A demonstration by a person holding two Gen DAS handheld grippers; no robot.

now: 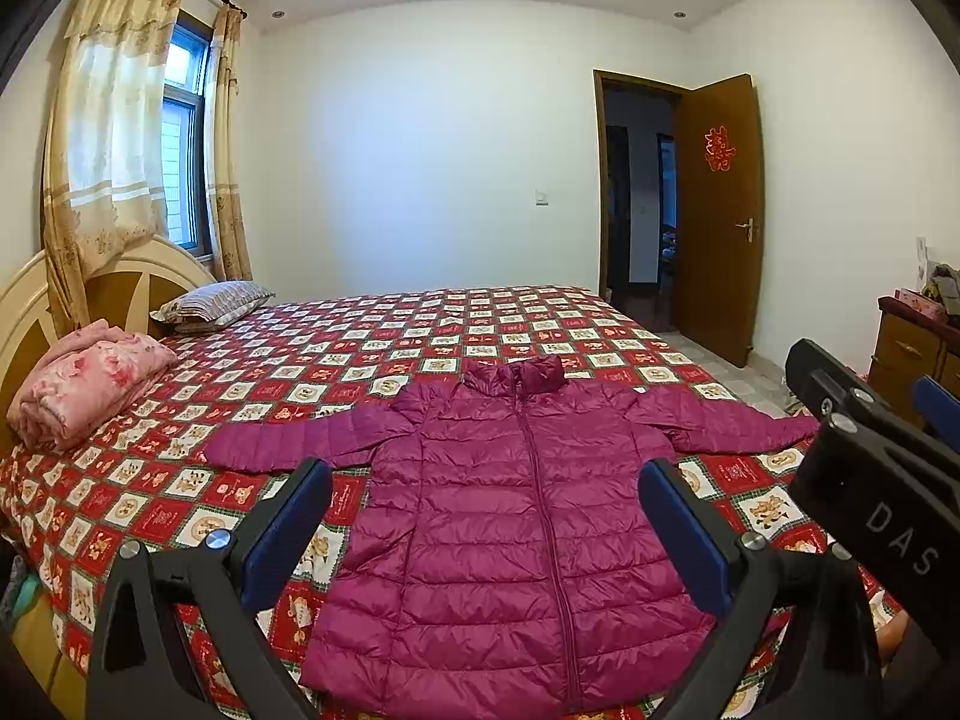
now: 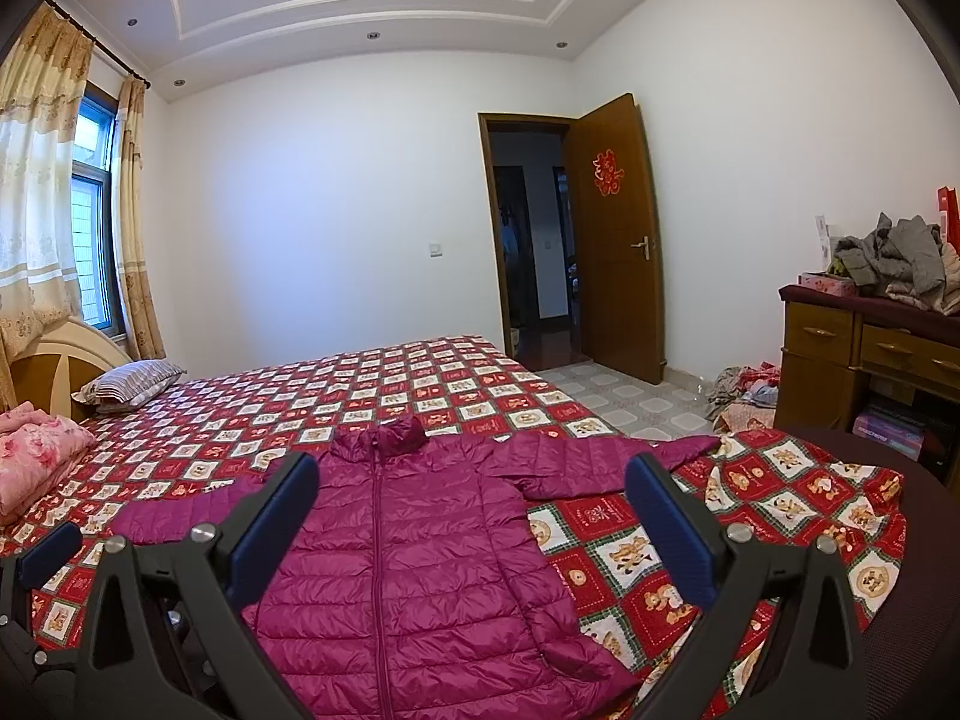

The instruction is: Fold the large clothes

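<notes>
At the far left of the bed (image 1: 420, 324), a folded pink blanket (image 1: 90, 384) lies against the headboard (image 1: 24, 306), with a striped pillow (image 1: 213, 300) just beyond it. The left hand-held gripper (image 1: 486, 516) hovers over the near edge of the bed, its blue-padded fingers (image 1: 282, 534) spread wide and holding nothing. Between and beyond them lies the magenta puffer jacket (image 1: 510, 516), zipped up, front side up, spread flat on the red checked bedspread (image 1: 336, 360), collar toward the far side and hem toward the near edge, both sleeves stretched out sideways. The right hand-held gripper (image 2: 471, 516) hangs just right of the other, also fully open and empty, over the jacket's right half and its right sleeve (image 2: 600, 456). Farther right, an open brown door (image 2: 612, 240) stands at the far wall, and a wooden dresser (image 2: 840, 348) carries a pile of grey clothes (image 2: 894, 258).
</notes>
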